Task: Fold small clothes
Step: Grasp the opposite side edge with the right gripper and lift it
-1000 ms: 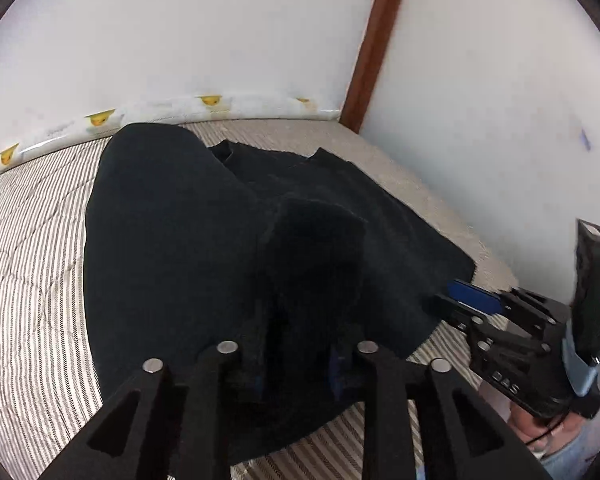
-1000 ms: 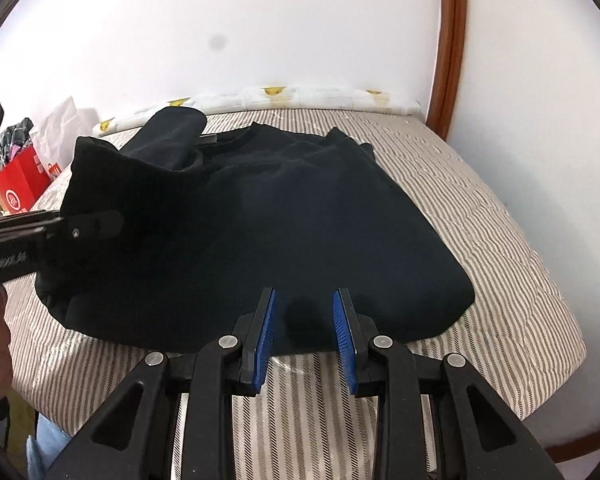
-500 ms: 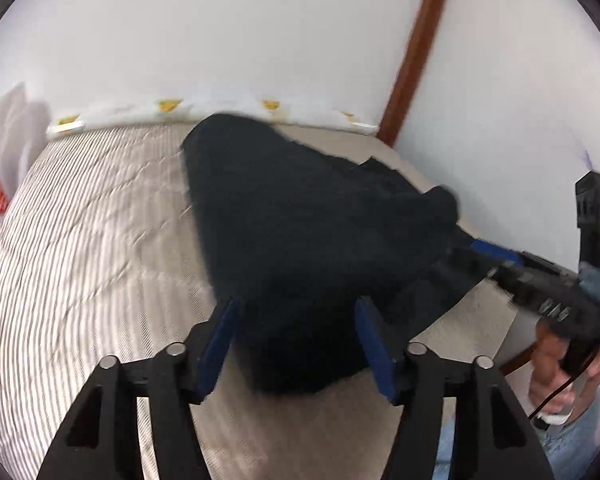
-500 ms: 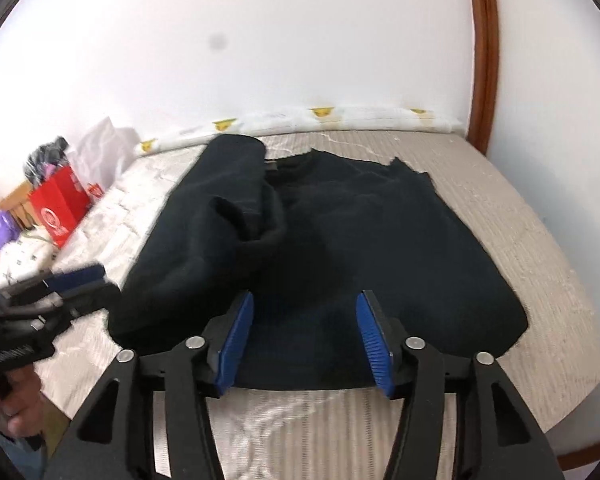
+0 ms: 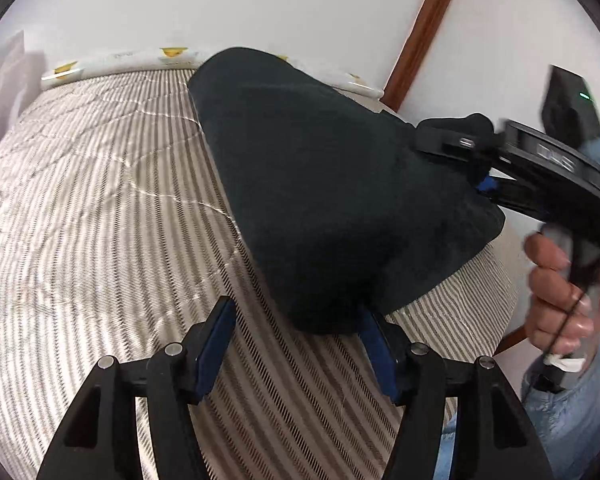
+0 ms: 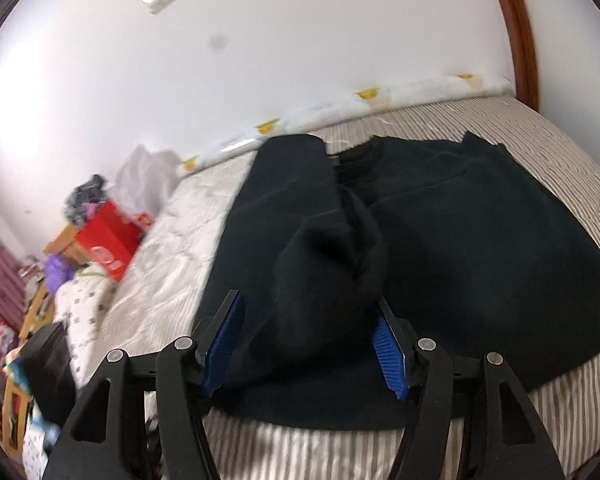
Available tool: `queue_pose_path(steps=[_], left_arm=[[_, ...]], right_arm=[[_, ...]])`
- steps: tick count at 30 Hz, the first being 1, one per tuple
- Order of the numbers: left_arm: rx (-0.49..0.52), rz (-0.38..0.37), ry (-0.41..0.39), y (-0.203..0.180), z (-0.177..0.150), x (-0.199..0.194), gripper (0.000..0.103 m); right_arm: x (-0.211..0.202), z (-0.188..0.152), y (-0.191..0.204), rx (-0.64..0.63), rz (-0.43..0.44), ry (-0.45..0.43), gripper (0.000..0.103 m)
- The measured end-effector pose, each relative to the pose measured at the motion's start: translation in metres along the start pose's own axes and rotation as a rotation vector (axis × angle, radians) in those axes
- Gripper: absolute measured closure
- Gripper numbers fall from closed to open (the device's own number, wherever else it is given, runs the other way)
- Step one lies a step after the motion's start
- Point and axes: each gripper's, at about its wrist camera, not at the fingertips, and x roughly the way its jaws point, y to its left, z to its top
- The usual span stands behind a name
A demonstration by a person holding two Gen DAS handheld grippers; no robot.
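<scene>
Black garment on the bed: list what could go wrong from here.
1. Both the left gripper and the right gripper are open, so the folded-over flap of the garment may slump out of line.
2. That flap lies bunched, and could set a crooked crease.
3. The hem sits near the bed edge and might slide off.

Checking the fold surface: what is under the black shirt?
The black shirt lies on the striped mattress, which shows around it on the near, left and right sides. Its left part is folded over its middle. Whatever lies beneath the cloth is covered.
</scene>
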Motion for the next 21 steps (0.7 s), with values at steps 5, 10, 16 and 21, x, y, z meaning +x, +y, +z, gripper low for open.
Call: queue_pose_path(steps=[5, 10, 16, 21], left_arm=[[-0.015, -0.009, -0.012, -0.004, 0.009, 0.011, 0.042], [0.020, 0.020, 0.014, -0.021, 0.018, 0.022, 0.042], [0.063, -0.016, 0.022, -0.045, 0.021, 0.032, 0.040], [0.125, -0.052, 0.028, -0.077, 0.025, 0.044, 0.040]], right_arm=[[0.044, 0.014, -0.015, 0.103, 0.031, 0.053, 0.064], [0.038, 0.024, -0.006, 0.016, 0.035, -0.046, 0.088], [-0.020, 0.036, -0.038, -0.006, -0.031, -0.212, 0.090], [-0.044, 0.039, -0.097, 0.047, -0.131, -0.245, 0.091]])
